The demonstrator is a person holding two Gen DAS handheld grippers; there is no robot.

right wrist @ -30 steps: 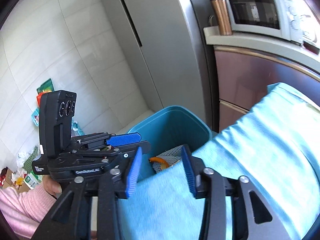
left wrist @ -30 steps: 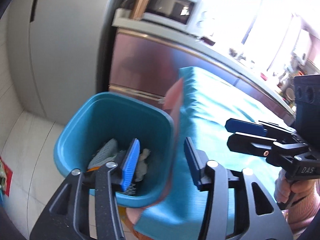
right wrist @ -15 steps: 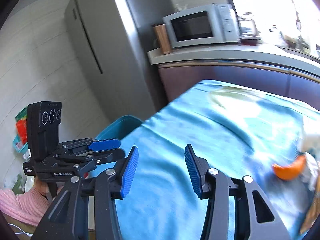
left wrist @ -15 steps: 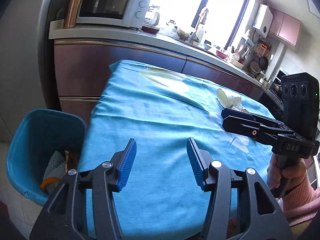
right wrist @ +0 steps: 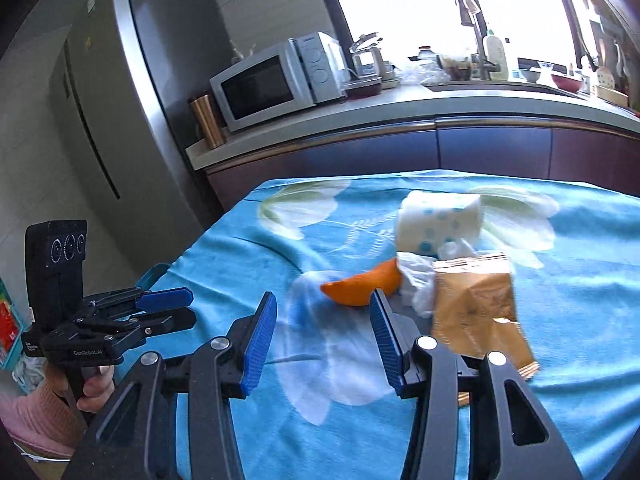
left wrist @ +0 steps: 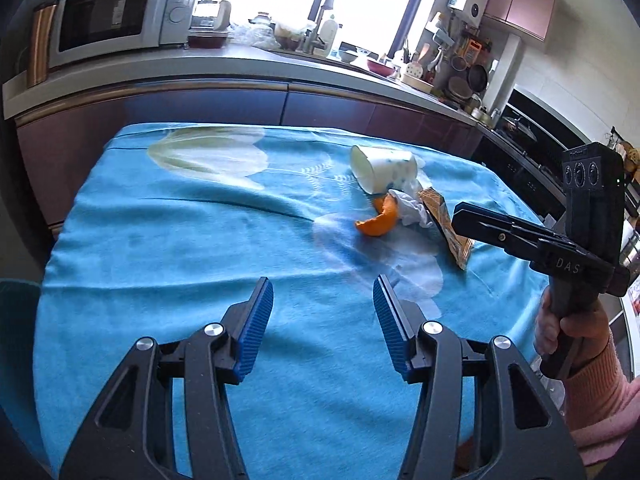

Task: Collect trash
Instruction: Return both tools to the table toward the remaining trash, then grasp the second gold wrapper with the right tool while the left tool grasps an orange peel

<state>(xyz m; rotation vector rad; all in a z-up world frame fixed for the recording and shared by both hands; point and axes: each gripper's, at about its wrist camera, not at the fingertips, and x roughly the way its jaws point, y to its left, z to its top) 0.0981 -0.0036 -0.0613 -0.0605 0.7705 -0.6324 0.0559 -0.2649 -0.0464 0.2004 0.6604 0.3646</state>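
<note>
Both tools part-open and empty: left tool (left wrist: 323, 300) over bare blue cloth on the tabletop (left wrist: 168, 240), right tool (right wrist: 323, 320) just short of the trash. 4 pieces clustered mid-tabletop: paper cup (right wrist: 438, 226) tipped on its side, crumpled white tissue (right wrist: 418, 284) touching it, orange peel (right wrist: 364, 288) beside the tissue, brown wrapper (right wrist: 476, 312) nearest the right tool. Rim of teal bin (right wrist: 154, 274) past the tabletop's left edge.
</note>
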